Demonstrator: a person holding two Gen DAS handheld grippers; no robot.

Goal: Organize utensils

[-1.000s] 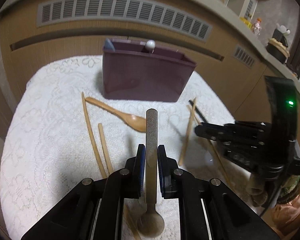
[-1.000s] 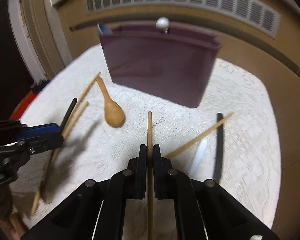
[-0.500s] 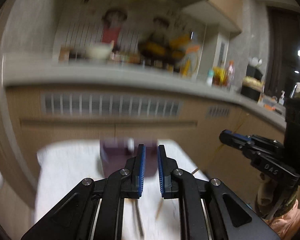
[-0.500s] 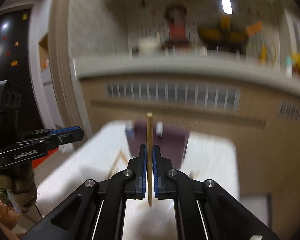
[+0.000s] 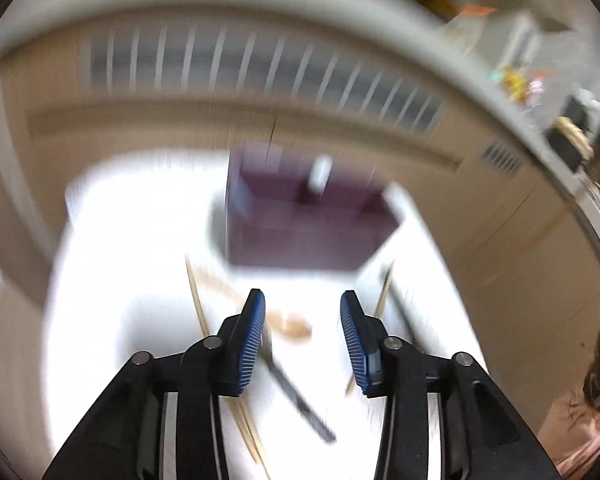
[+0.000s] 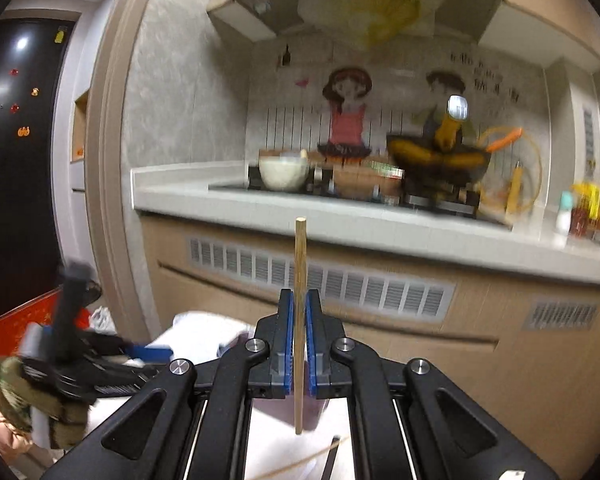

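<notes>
My left gripper (image 5: 302,304) is open and empty above the white lace table (image 5: 112,280). The view is blurred by motion. Ahead stands the dark purple utensil box (image 5: 300,228) with a white-tipped utensil (image 5: 320,170) in it. Below lie a wooden spoon (image 5: 288,324), wooden chopsticks (image 5: 198,304) and a dark metal-handled utensil (image 5: 300,400). My right gripper (image 6: 299,312) is shut on a wooden chopstick (image 6: 300,264), held upright and raised high. The left gripper also shows in the right wrist view (image 6: 100,364), low at the left.
A wooden cabinet front with a vent grille (image 5: 260,76) rises behind the table. The kitchen counter (image 6: 340,216) above carries a bowl (image 6: 283,172), a wok (image 6: 436,158) and bottles (image 6: 584,204). More chopsticks (image 5: 384,292) lie right of the box.
The left gripper let go of the metal-handled spoon, which now lies on the table, then opened wide and tilted back down. The right gripper lifted the chopstick upward.
</notes>
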